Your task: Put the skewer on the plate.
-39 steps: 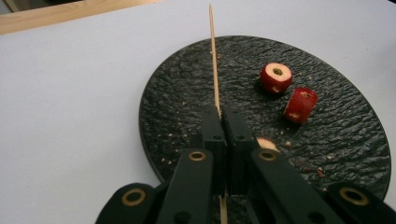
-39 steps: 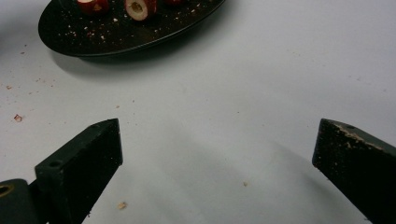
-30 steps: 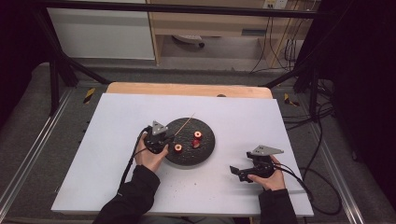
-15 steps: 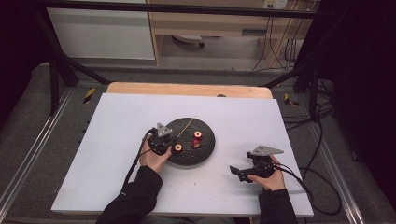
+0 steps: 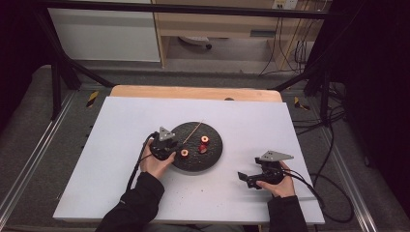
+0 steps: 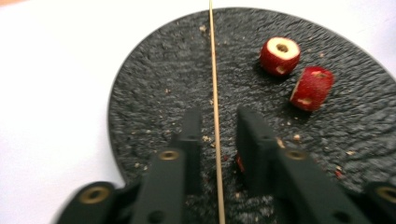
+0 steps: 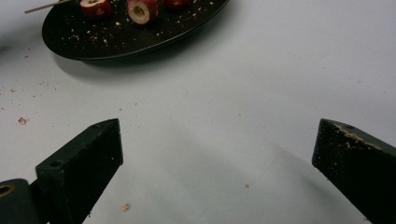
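Note:
A thin wooden skewer (image 6: 214, 70) runs straight up the left gripper view across a round black plate (image 6: 154, 88). It passes between the jaws of my left gripper (image 6: 218, 119), which have just been opening, with a small gap on each side of the stick. Two cored red fruit pieces (image 6: 279, 55) (image 6: 312, 87) sit on the plate to the right, and a third (image 5: 184, 153) lies close to the jaws. From above, my left gripper (image 5: 173, 146) is at the plate's (image 5: 212, 153) left rim. My right gripper (image 7: 218, 140) (image 5: 244, 179) stands wide open over bare white table.
Crumbs are scattered over the plate and on the white tabletop (image 5: 121, 125) near it. A wooden strip (image 5: 193, 92) edges the table at the back. Black frame bars (image 5: 58, 77) and cables (image 5: 329, 145) flank the table.
The left hand has shifted slightly at the plate's left rim. The skewer, the fruit pieces and the right hand keep their places.

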The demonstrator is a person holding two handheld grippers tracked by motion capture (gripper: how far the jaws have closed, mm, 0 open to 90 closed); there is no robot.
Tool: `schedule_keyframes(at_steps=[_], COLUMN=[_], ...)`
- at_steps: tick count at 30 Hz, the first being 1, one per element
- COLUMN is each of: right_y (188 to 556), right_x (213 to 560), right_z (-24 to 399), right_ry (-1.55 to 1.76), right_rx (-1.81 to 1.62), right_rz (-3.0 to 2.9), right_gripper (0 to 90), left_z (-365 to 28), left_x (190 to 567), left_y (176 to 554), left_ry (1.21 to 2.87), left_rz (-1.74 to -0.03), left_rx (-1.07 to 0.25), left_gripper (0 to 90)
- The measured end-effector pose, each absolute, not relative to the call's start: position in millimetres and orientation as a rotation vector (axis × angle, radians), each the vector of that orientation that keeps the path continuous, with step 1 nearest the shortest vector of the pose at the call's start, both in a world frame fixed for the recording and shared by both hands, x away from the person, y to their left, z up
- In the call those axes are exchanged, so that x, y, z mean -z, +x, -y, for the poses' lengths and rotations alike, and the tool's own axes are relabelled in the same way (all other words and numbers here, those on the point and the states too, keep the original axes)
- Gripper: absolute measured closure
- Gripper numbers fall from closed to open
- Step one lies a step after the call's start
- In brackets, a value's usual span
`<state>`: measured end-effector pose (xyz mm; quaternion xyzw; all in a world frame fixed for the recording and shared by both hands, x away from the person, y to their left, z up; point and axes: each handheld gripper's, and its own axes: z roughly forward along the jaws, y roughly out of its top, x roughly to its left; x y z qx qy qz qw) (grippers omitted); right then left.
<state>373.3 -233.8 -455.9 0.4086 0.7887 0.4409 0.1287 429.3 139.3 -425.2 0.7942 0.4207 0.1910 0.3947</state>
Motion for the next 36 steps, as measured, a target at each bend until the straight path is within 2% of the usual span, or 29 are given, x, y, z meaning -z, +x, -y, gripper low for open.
schedule_keyframes(at_steps=[6,11,23,27,36], right_y=[373.3,373.1,371.8,371.6,370.5], right_x=[455.9,455.9,454.0,455.2,456.8], right_z=[234.2,233.6,235.0,234.7,233.8], right_ry=[1.191,1.2,1.209,1.198,1.195], right_rx=[-1.278,-1.282,-1.282,-1.272,-1.253], right_rz=[-2.292,-2.294,-2.308,-2.321,-2.342], right_gripper=[2.3,2.2,1.8,1.6,1.4], left_z=[-162.4,-185.5,-250.3,-263.7,-274.8], left_x=[410.1,406.4,426.8,434.2,446.9], left_y=[418.3,407.8,378.9,369.4,354.5], left_ry=[1.966,2.015,2.061,2.048,2.03], left_rz=[-1.041,-1.021,-0.996,-1.0,-0.989], left_rx=[-0.478,-0.46,-0.484,-0.483,-0.474], left_gripper=[52.3,39.1,11.3,7.7,7.2])
